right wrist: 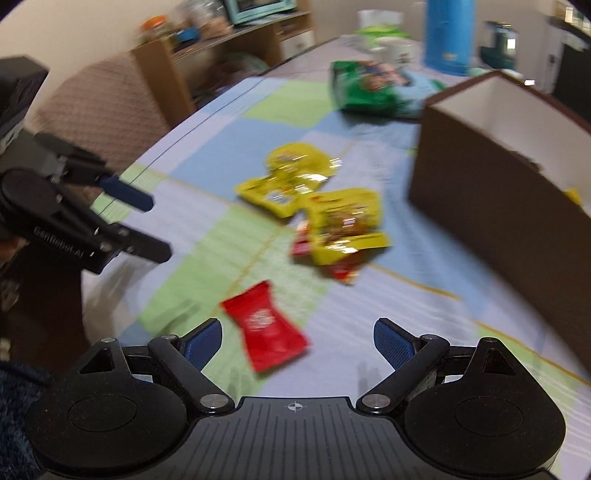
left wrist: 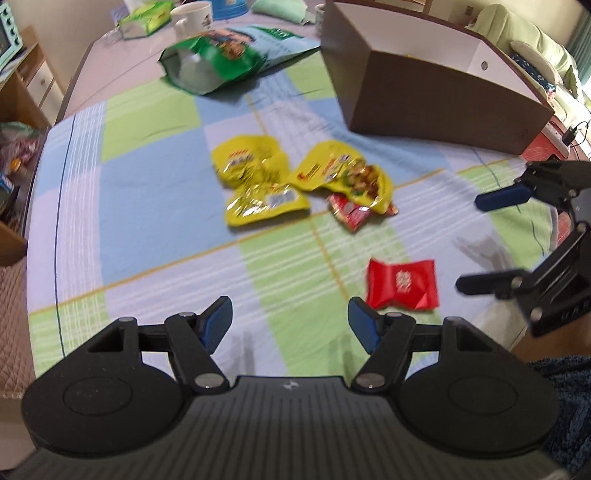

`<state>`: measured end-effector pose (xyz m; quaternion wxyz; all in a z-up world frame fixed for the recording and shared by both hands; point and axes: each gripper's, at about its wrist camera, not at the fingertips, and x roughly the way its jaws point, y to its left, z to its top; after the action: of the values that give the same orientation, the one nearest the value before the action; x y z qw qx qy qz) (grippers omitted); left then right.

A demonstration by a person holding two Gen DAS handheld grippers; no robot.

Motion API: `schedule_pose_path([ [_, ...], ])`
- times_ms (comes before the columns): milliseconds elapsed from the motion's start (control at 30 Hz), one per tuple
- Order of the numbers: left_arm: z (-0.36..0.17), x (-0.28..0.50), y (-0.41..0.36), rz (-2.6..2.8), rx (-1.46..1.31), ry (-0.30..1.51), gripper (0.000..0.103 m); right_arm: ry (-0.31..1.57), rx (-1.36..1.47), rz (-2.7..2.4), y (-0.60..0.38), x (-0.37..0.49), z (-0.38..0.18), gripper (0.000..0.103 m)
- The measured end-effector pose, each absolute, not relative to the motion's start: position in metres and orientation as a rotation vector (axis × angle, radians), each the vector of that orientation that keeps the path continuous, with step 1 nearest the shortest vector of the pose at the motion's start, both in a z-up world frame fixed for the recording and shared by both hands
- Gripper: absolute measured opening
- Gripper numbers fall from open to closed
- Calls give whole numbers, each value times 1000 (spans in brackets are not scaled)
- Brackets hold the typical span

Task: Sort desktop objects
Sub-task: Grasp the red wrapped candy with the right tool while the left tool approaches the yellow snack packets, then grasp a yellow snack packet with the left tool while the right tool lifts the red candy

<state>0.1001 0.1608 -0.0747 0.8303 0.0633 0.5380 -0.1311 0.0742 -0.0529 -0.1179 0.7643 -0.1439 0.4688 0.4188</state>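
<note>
Two yellow snack packets (left wrist: pixel 258 177) (right wrist: pixel 291 177) lie mid-table; the right one (left wrist: pixel 343 173) (right wrist: pixel 343 225) partly covers a small red wrapper (left wrist: pixel 351 214). A red packet (left wrist: pixel 402 284) (right wrist: pixel 266 328) lies nearest, on the checked cloth. A brown open box (left wrist: pixel 436 96) (right wrist: pixel 491 177) stands at the back right. My left gripper (left wrist: pixel 290 321) is open and empty, low over the cloth, left of the red packet; it also shows in the right wrist view (right wrist: pixel 159 225). My right gripper (right wrist: pixel 297 339) is open and empty, with the red packet just ahead between its fingers; it also shows in the left wrist view (left wrist: pixel 469 243).
A green snack bag (left wrist: pixel 218 59) (right wrist: pixel 369 85) lies at the back on a blue sheet. A white mug (left wrist: pixel 194 18), a blue cylinder (right wrist: pixel 448 33) and another green pack (left wrist: pixel 146 16) stand beyond it. Wooden shelves (right wrist: pixel 221 55) and a padded chair (right wrist: pixel 99 107) flank the table's left edge.
</note>
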Motion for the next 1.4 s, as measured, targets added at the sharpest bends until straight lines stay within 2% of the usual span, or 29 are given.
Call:
schedule_pose_path([
  [233,-80,97,183,-260,111,1156,66,995,-427,976,-21,64,-139,90],
  [267,-81,98,184,-260,108,1158,66,995,-445,983,-18,64,-142,73],
  [300,-82,98,186,-260,105,1160,66,1005,-459,989,-15,66,-146,64],
  [500,-88,106,186,-267,95,1172,66,1006,-525,985,-8,71,-161,63],
  [533,-89,108,186,-269,92,1173,66,998,-549,986,-7,71,-163,57],
  [567,-90,111,185,-271,88,1174,66,997,-560,984,-8,72,-163,42],
  [600,-91,113,185,-270,86,1174,66,997,-568,981,-8,73,-161,37],
  [1100,-102,204,150,-219,36,1081,66,1110,-410,694,-88,126,-153,36],
  [1300,-126,243,144,-155,44,1099,66,1111,-360,687,-98,133,-149,36],
  [1400,-138,251,143,-148,43,1089,62,1110,-348,689,-101,135,-147,36],
])
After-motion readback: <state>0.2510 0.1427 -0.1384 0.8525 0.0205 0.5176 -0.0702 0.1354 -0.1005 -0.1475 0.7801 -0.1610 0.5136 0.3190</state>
